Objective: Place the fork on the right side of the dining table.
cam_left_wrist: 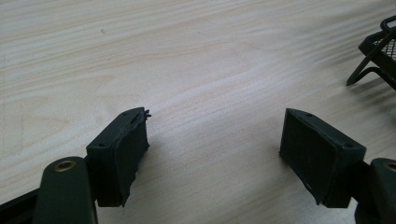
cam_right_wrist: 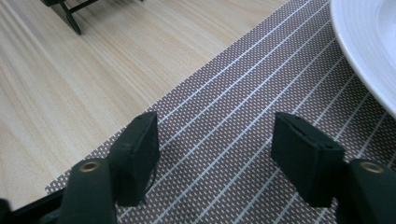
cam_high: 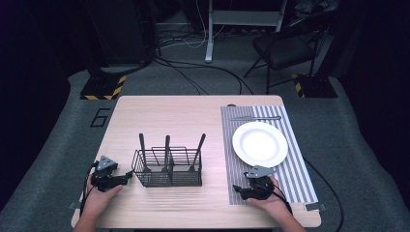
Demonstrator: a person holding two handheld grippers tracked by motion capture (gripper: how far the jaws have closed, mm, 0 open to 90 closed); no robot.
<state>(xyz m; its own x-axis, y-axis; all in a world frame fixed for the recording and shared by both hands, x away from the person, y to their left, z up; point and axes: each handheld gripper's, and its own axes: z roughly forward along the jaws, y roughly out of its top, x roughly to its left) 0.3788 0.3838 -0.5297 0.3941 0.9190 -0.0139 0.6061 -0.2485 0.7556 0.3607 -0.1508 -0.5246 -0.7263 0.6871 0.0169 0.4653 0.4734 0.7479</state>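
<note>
I hold both tongs released and empty, my left gripper (cam_high: 129, 176) just beside the wire caddy (cam_high: 167, 170) whose 3 utensil handles (cam_high: 167, 146) stand upright, nearer than my right gripper (cam_high: 236, 189) on the striped placemat (cam_high: 300, 174).

The left gripper (cam_left_wrist: 215, 135) holds its 2 black jaws wide apart over bare pale wooden tabletop (cam_left_wrist: 187, 60); a black wire basket's corner (cam_left_wrist: 378, 53) sits at the right edge.
</note>
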